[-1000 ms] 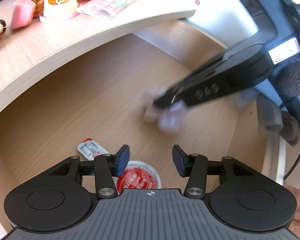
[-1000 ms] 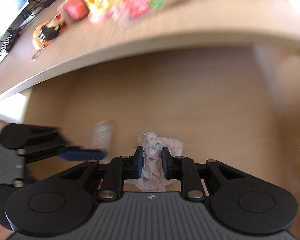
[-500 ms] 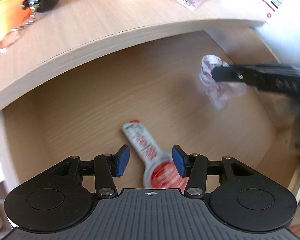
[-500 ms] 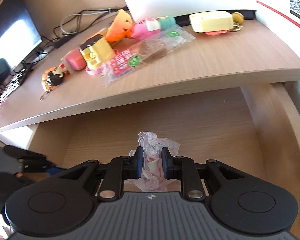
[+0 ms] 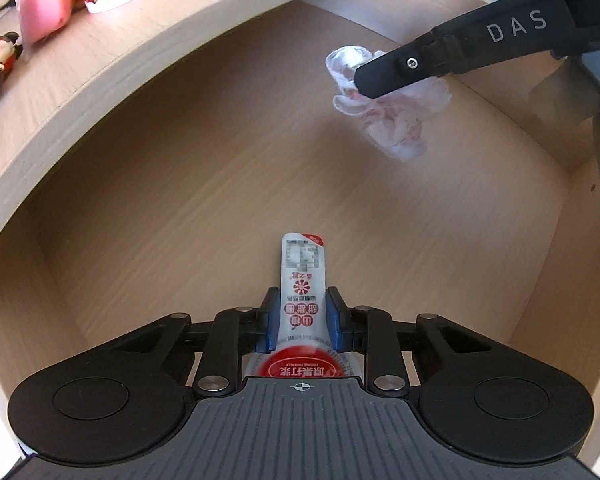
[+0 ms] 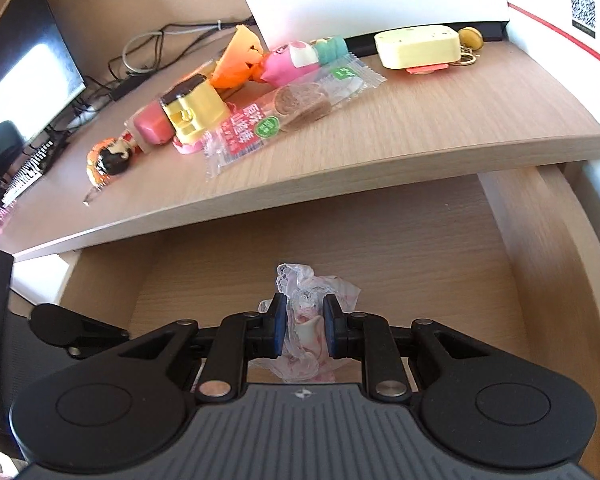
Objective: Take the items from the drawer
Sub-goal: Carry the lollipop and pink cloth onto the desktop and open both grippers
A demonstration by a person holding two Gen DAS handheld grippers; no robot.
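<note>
Red-and-white, the spoon-shaped plastic snack packet (image 5: 303,292) is lying on the wooden drawer (image 5: 220,152) floor as the left gripper (image 5: 303,314) is closing around its narrow neck. The right gripper (image 6: 305,330) is clamping a crumpled pink-white wrapper (image 6: 304,320) above the drawer. The slick film could be slipping free if lifted before the pads are pressing firmly.

**Left gripper closing on a sachet in the drawer**

The left gripper (image 5: 302,318) points down into an open light-wood drawer (image 5: 204,184), its jaws closing on the narrow neck of a white-and-red printed sachet (image 5: 302,280) lying on the drawer floor; the blue pads (image 5: 333,320) flank it closely. Up right, the black right gripper (image 5: 384,76) holds a crumpled pink-white plastic wrapper (image 5: 396,120) above the floor. A pink block (image 5: 44,10) sits on the desktop (image 5: 80,64).
</note>
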